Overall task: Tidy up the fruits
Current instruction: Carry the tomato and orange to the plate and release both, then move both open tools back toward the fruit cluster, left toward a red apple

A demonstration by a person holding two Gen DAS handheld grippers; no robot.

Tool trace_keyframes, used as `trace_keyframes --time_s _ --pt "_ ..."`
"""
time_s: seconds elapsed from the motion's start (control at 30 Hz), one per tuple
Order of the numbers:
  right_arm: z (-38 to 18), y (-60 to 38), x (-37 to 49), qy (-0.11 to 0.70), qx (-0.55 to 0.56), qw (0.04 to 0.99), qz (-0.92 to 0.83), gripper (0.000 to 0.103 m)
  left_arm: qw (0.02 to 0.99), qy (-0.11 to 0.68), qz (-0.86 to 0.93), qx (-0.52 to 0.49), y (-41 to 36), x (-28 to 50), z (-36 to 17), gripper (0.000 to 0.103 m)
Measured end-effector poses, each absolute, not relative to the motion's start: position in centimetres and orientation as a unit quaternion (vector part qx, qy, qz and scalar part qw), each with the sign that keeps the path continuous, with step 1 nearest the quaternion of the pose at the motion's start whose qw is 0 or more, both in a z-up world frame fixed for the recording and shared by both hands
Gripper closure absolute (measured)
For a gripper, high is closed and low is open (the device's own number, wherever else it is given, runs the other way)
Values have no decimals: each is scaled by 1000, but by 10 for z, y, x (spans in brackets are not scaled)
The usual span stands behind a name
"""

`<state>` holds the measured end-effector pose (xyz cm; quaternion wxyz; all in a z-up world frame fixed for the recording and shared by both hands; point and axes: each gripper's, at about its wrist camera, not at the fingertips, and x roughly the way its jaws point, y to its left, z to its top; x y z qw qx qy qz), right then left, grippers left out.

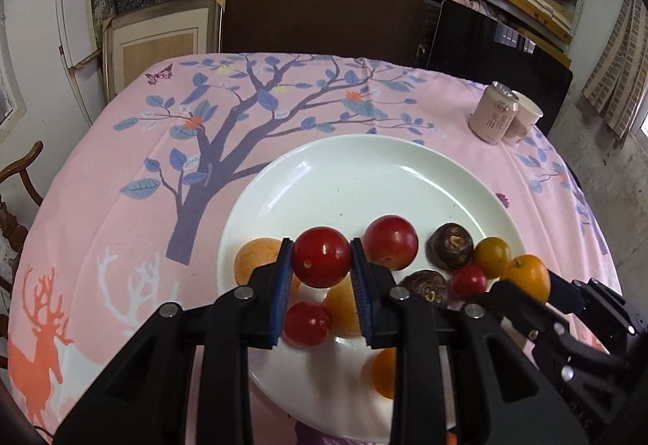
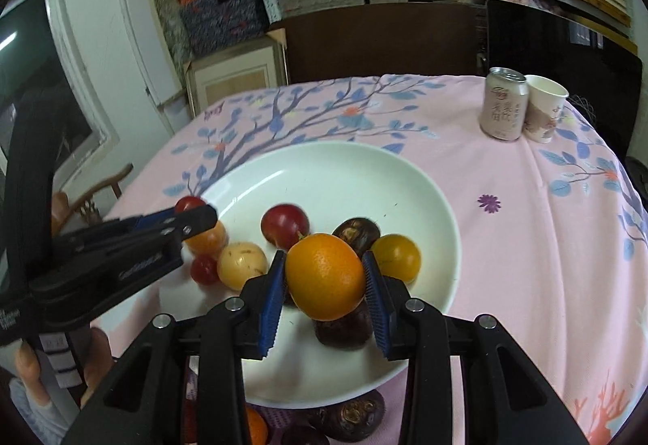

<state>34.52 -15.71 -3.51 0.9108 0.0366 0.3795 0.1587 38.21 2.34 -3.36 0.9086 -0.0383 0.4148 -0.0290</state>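
left wrist: my left gripper [image 1: 322, 262] is clamped on a round cherry tomato [image 1: 321, 256], no long axis
right wrist: my right gripper [image 2: 325, 281] is gripping a kumquat [image 2: 325, 275], long axis tilted across the jaws

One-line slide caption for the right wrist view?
Right gripper holds a small orange above the white plate of mixed fruit.

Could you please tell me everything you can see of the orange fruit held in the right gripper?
The orange fruit is a small, roundish citrus with glossy, finely dimpled peel and a short greenish stem stub on top. It looks whole and unbruised. The right gripper has its jaws shut on its two sides, the blue ribbed pads pressing on the peel, and holds it over the white plate. Nothing else visibly touches it.
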Motion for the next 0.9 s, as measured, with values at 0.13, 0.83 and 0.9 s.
trace_keyframes --time_s 0.13,0.83,0.9 --pt "-41 -152 345 380 41 908 171 58 905 423 -33 -39 24 388 -42 74" --pt "-5 -204 282 293 98 940 147 20 928 372 -6 -24 27 310 -14 28" --pt "-13 -213 269 295 108 939 139 19 927 374 -4 -18 26 291 -20 28"
